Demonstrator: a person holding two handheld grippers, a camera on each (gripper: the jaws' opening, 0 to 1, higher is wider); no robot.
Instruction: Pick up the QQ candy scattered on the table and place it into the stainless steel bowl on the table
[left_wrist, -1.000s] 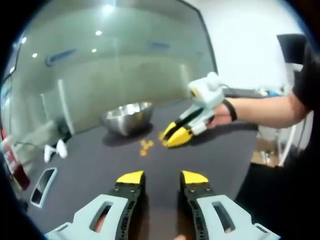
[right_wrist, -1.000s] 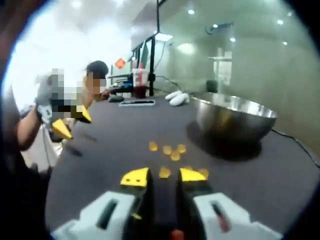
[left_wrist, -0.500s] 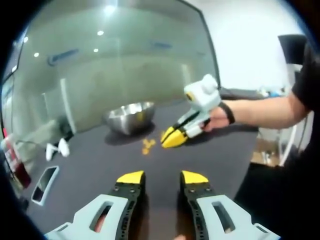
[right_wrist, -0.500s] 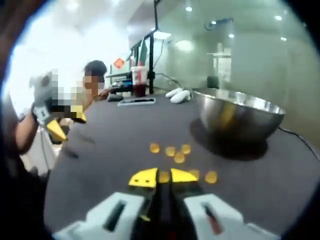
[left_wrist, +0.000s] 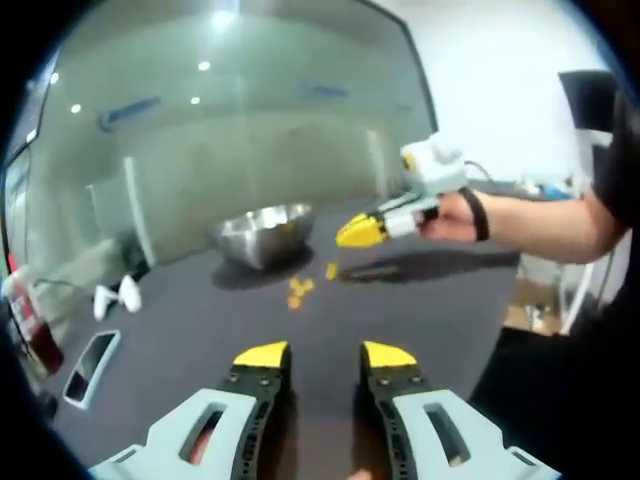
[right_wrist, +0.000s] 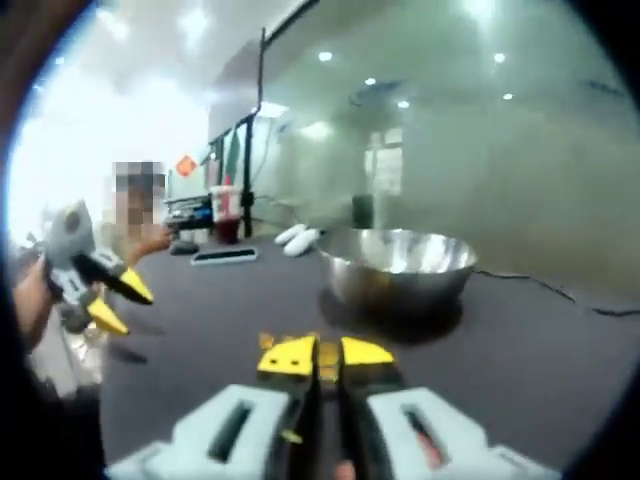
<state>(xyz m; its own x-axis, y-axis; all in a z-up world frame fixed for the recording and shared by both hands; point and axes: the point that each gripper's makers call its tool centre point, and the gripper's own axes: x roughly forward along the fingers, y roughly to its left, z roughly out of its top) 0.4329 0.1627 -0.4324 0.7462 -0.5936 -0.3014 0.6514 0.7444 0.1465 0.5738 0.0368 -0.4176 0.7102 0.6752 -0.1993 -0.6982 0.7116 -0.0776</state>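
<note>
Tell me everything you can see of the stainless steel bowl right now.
The stainless steel bowl is a wide, round, shiny metal bowl with a thin rim and curved wall, standing upright on the dark table. Its inside mirrors the ceiling lights; whether any candy lies in it cannot be told. Nothing touches it but the table. In the left gripper view it sits beyond a few loose yellow candies. The right gripper points toward it, short of it.

Both views are soft and motion-blurred with strong fisheye bending at the edges, lit by ceiling spotlights (left_wrist: 204, 66) reflected in the glass wall (right_wrist: 480, 170), overexposed white at one side, with highlights on the stainless steel bowl (right_wrist: 400, 262) and its shadow on the dark counter (left_wrist: 420, 300).
</note>
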